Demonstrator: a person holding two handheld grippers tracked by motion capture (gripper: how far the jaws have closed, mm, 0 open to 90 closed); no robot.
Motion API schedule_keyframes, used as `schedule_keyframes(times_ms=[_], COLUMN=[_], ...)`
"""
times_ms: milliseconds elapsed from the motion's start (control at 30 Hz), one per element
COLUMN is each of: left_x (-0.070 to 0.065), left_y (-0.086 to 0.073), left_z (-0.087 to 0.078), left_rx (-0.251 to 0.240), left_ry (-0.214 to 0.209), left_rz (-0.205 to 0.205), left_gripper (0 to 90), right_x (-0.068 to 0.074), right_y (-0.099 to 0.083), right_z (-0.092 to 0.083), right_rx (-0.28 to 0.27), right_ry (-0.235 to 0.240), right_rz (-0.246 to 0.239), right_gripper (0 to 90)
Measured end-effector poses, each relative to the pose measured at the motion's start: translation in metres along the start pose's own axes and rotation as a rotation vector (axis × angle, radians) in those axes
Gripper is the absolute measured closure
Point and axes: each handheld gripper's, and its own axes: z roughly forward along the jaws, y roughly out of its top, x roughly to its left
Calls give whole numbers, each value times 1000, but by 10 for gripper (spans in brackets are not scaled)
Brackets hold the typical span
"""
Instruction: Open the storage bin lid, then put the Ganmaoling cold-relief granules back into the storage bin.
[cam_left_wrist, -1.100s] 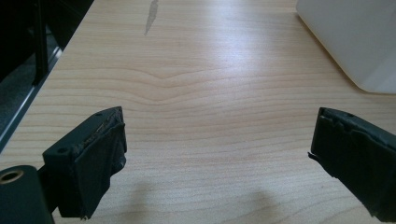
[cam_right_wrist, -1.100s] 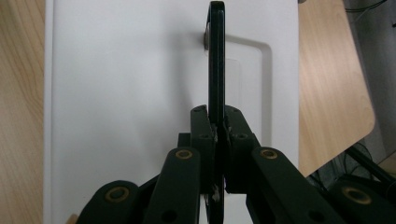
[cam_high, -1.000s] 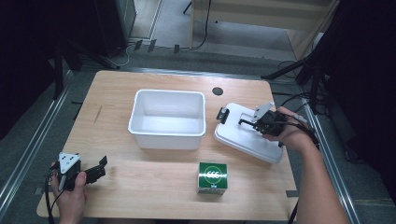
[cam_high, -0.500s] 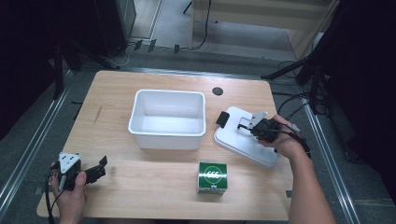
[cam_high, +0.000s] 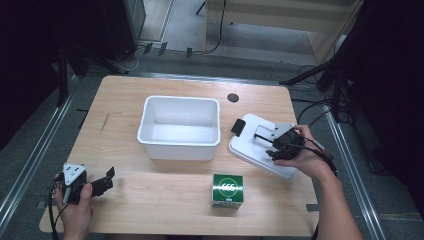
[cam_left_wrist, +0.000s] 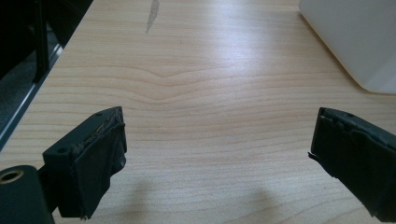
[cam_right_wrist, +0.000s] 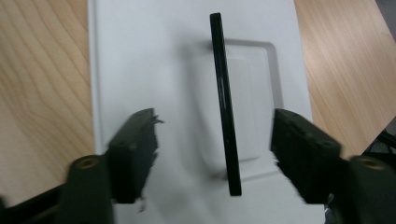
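A white lid (cam_high: 255, 150) lies flat on the table's right side, beside the white bin (cam_high: 180, 127). My right gripper (cam_high: 264, 142) hovers low over it. In the right gripper view the lid (cam_right_wrist: 140, 56) carries a thin black handle bar (cam_right_wrist: 224, 93) standing on edge between the jaws of my right gripper (cam_right_wrist: 212, 128). These jaws have just been opening, and neither pad touches the bar. My left gripper (cam_high: 104, 181) rests at the front left corner, and my left gripper (cam_left_wrist: 219, 126) is open over bare wood.
A green box (cam_high: 227, 190) stands near the front edge, between the bin and the lid. A black tab (cam_high: 237, 127) sticks out at the lid's left end. The wooden table (cam_high: 125, 90) has a dark round hole (cam_high: 232, 97) behind the bin.
The right hand has sunk a little and shifted left over the lid. Its jaws, close together before, now stand apart around the black bar. The left hand has kept still.
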Motion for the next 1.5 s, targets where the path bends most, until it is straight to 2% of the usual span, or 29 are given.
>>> schedule_keyframes(times_ms=[67,133,200,233,267,333,367,733,1067,1100,1200,1233,1367,1400,1500], left_x=[0,0,0,0,0,0,-1,0,-1,0,-1,-1,0,0,0], left_y=[0,0,0,0,0,0,0,0,0,0,0,0,0,0,0], left_z=[0,0,0,0,0,0,0,0,-1,-1,-1,-1,-1,0,0], left_rx=[1,1,0,1,2,3,2,2,6,5,4,4,3,3,3], left_ry=[-1,-1,-1,-1,-2,-1,-1,-5,0,-1,-2,-1,-3,-6,-6], left_rz=[0,0,0,0,-2,2,2,-1,9,7,6,7,5,-2,-2], left_gripper=[41,41,41,41,41,41,41,41,41,41,41,41,41,41,41], right_x=[3,6,12,15,15,20,26,57,81,87,92,100,108,115,120], right_y=[0,0,1,2,2,3,6,9,12,16,19,23,28,32,38], right_z=[-8,-14,-25,-27,-27,-33,-39,-57,-57,-56,-54,-52,-48,-45,-44], right_rx=[0,-1,-8,-5,-5,-6,-6,-22,-19,-17,-20,-28,-32,-32,-38], right_ry=[7,5,36,53,53,83,88,135,190,205,220,239,265,281,298], right_rz=[1,3,6,-4,-4,-22,-37,-86,-135,-149,-159,-171,-191,-210,-229], right_gripper=[152,102,8,0,0,0,0,0,0,0,0,0,0,0,0])
